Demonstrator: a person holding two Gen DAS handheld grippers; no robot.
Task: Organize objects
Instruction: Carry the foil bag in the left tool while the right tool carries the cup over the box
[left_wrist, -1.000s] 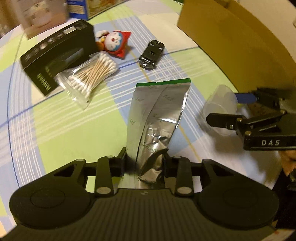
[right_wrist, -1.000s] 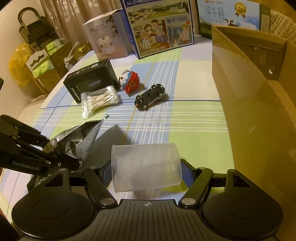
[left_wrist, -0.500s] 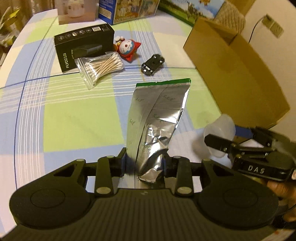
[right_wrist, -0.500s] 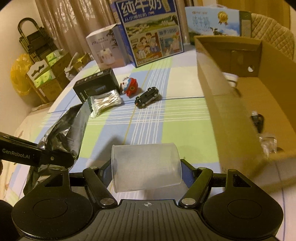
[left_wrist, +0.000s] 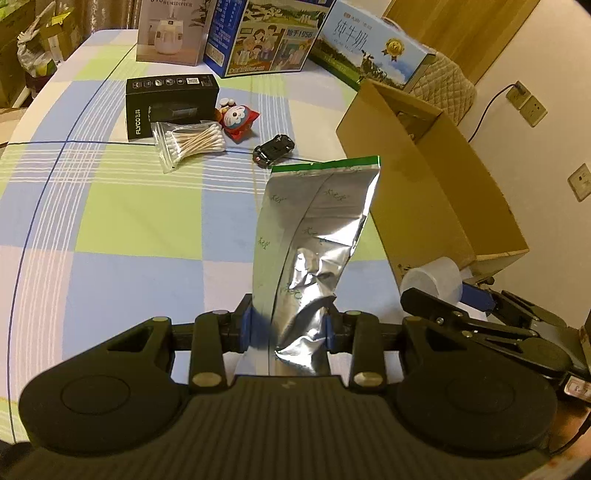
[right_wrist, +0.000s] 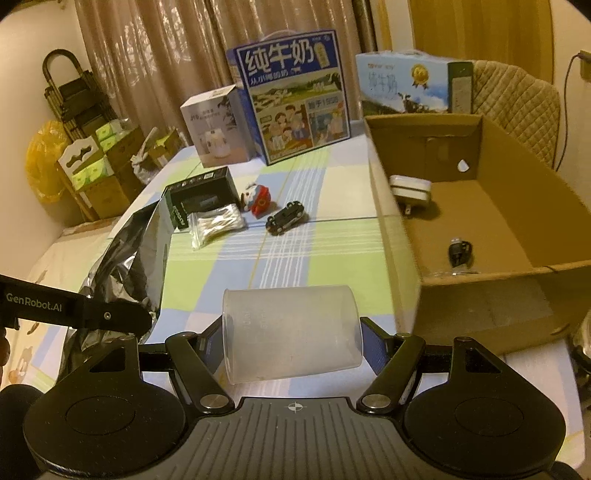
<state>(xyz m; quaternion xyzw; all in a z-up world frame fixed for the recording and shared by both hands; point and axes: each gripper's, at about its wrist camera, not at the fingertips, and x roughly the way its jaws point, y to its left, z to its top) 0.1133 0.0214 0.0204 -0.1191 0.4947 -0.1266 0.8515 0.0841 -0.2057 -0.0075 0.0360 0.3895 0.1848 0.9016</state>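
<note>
Beside the FLYCO box (left_wrist: 170, 105), left tongs (left_wrist: 289, 328) clamp a foil pouch (left_wrist: 314, 236), right tongs (right_wrist: 291, 341) a cup (right_wrist: 291, 332).

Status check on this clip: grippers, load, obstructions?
Left gripper shut on foil pouch. Right gripper shut on plastic cup. Cardboard box open, path unobstructed.

Both claws have risen from the table, carrying the foil pouch (left_wrist: 314, 251) and plastic cup (right_wrist: 291, 332) higher.
</note>
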